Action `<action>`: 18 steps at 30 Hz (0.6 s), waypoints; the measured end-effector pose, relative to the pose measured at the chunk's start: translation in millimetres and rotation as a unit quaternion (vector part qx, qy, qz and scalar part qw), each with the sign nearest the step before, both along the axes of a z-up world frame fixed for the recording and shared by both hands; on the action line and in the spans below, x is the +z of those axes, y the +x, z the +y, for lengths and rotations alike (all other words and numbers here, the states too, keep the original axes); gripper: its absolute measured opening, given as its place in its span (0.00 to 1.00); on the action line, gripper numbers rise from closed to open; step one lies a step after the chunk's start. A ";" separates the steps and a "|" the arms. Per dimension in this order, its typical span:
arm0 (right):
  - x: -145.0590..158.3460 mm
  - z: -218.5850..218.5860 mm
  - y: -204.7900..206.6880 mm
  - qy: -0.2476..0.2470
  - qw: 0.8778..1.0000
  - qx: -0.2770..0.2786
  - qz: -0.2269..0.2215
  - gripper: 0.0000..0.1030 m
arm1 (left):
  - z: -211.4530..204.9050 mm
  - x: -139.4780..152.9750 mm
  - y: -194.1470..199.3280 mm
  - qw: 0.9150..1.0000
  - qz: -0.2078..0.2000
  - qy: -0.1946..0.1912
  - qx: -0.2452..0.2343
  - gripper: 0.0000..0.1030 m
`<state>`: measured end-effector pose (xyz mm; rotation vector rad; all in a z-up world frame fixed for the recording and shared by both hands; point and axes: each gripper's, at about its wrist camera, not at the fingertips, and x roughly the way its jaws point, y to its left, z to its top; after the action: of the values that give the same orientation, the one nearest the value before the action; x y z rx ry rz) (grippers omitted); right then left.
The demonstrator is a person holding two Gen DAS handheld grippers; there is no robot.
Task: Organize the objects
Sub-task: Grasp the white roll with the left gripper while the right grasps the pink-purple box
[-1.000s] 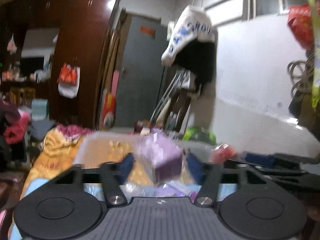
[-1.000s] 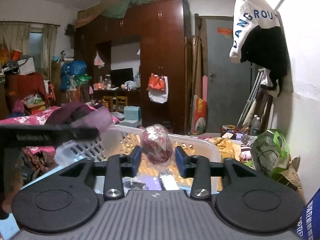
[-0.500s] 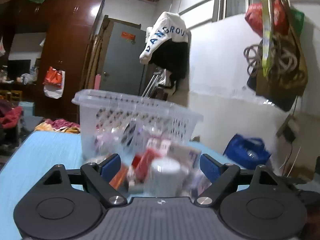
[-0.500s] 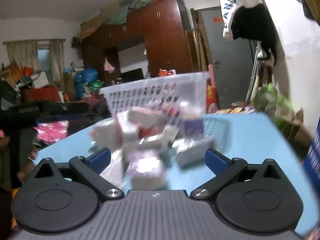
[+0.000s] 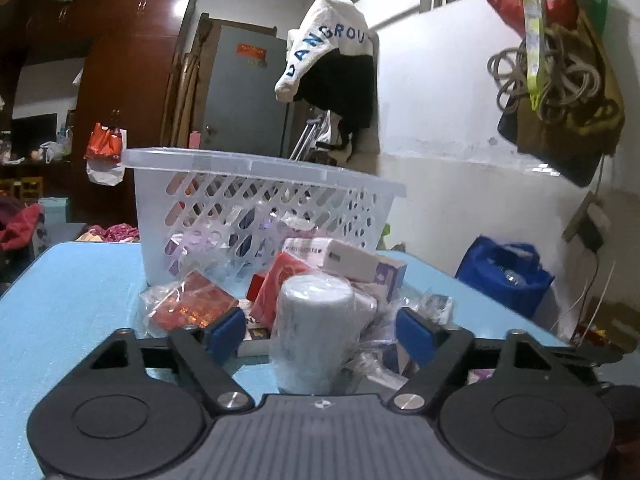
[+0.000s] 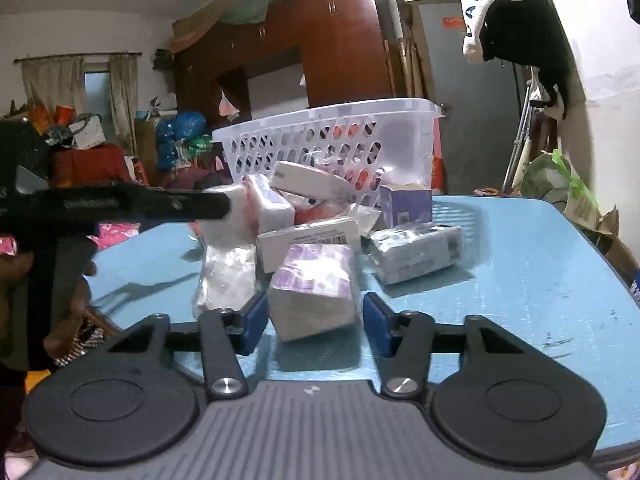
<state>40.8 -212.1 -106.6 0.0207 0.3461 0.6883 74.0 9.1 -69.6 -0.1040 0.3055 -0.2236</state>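
Observation:
A clear plastic basket (image 5: 260,168) (image 6: 320,114) stands on the blue table (image 5: 72,280) (image 6: 520,260) with a pile of wrapped packs and boxes in front of it. My left gripper (image 5: 320,334) is low at the pile. Its jaws are closing around an upright white wrapped roll (image 5: 312,332), with gaps still showing at both pads. My right gripper (image 6: 316,324) is closing around a purple-and-white tissue pack (image 6: 314,292) lying on the table. The left pad is at the pack's side and a narrow gap shows at the right pad.
A red foil packet (image 5: 192,308), a red box (image 5: 280,280) and a white box (image 5: 344,260) lie in the pile. A grey wrapped pack (image 6: 416,252) and purple box (image 6: 406,204) sit to the right. The left gripper's finger (image 6: 160,204) reaches in from the left. A blue bag (image 5: 504,272) stands beyond the table.
Both grippers dropped from above the basket to table level before the pile. The purple box and red-wrapped item they carried are gone from the jaws, which opened wide, then narrowed.

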 end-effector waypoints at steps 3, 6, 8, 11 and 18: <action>-0.7 1.6 -5.3 -0.008 1.000 -0.003 -0.007 0.51 | -2.5 -3.3 1.6 1.000 0.004 0.005 0.008 0.49; 0.0 1.5 -5.5 -0.009 1.000 -0.005 -0.009 0.49 | -3.1 -4.1 0.3 1.000 -0.001 0.005 0.012 0.48; 1.0 1.1 -6.7 -0.010 1.000 -0.008 -0.011 0.49 | -2.7 -3.9 -1.8 1.000 -0.007 0.008 0.019 0.48; 4.3 -0.1 -8.5 -0.009 1.000 -0.012 -0.018 0.49 | 2.1 -1.9 -5.3 1.000 -0.011 0.000 0.022 0.48; 13.5 -6.4 -13.4 0.008 0.999 -0.017 -0.032 0.49 | 17.1 4.3 -26.3 0.999 -0.032 -0.011 0.033 0.48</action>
<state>27.4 -218.4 -93.0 0.0201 0.2773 0.6560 47.6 26.1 -65.3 -0.1285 0.2350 -0.1651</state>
